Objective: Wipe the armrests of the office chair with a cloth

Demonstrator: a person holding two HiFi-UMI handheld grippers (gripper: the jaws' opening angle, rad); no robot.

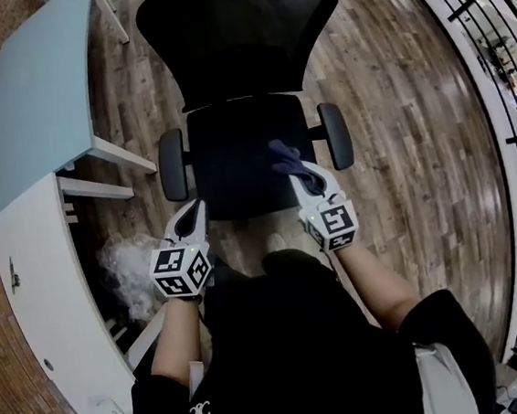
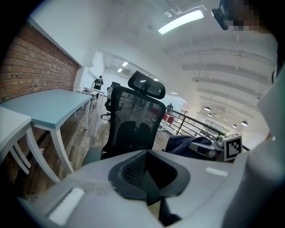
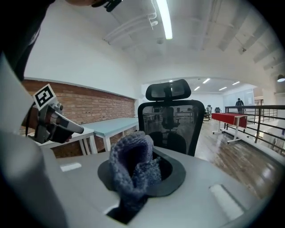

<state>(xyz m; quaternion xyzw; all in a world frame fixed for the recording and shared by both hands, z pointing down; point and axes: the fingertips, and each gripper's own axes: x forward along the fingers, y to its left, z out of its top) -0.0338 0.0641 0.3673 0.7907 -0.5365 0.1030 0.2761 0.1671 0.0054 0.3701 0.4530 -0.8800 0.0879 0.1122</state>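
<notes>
Right gripper [image 1: 301, 171] was clamped tight on a dark blue-grey knitted cloth [image 1: 283, 156], over the seat of the black mesh office chair [image 1: 238, 29], near its right armrest [image 1: 335, 135]. Left gripper [image 1: 193, 210] was closed on nothing by the seat's front-left corner. Open wood plank floor [image 1: 399, 141] lay to the right, pale blue desk [image 1: 41, 105] to the left.

Your right hand-held gripper [image 1: 303, 176] pinches a dark blue cloth [image 1: 284, 156] over the office chair [image 1: 237, 47] seat, the right armrest [image 1: 335, 135] just beside it; your left hand-held gripper [image 1: 191, 212] hovers near the left armrest [image 1: 172, 165]; a pale bench [image 1: 37, 105] stands well to its left.
</notes>
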